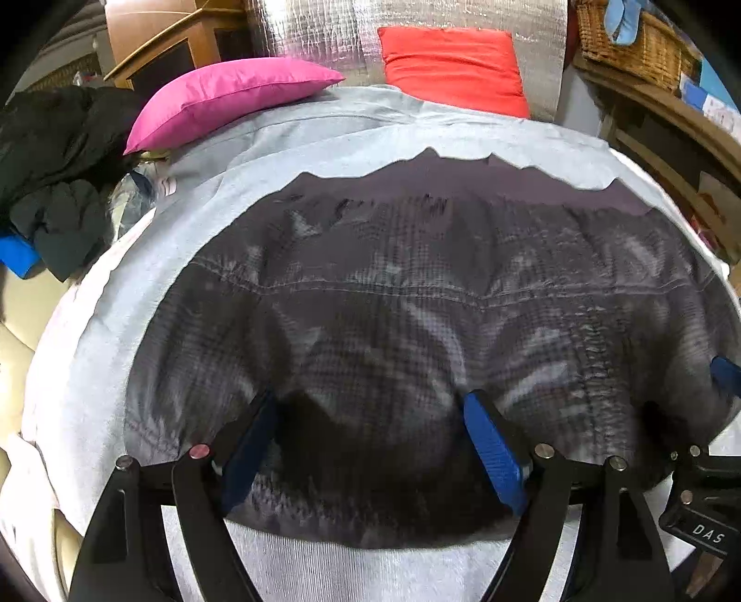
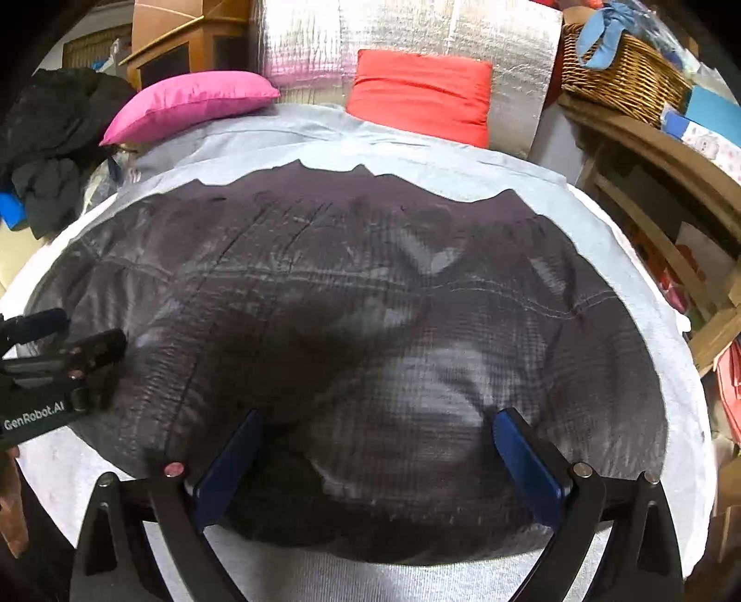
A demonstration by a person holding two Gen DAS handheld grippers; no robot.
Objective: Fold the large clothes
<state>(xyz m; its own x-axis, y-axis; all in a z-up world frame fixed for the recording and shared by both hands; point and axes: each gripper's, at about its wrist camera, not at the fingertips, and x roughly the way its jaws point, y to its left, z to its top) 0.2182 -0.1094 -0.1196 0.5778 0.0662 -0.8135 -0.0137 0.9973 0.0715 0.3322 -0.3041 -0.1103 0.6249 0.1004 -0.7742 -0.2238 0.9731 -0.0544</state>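
A dark grey checked garment (image 1: 417,301) lies spread flat on a pale grey sheet (image 1: 139,259), with a stitched seam across its middle. It also fills the right wrist view (image 2: 370,287). My left gripper (image 1: 370,426) is open, its blue-padded fingers (image 1: 493,444) wide apart over the garment's near hem. My right gripper (image 2: 375,440) is open too, its fingers (image 2: 523,454) spread over the near hem further right. Nothing is held. Each gripper shows at the edge of the other's view.
A pink pillow (image 1: 222,97) and a red pillow (image 1: 454,65) lie at the far end, against a silver foil roll (image 2: 417,32). Dark clothes (image 1: 51,153) are piled at the left. A wicker basket (image 2: 620,74) sits on wooden shelving (image 2: 671,185) at the right.
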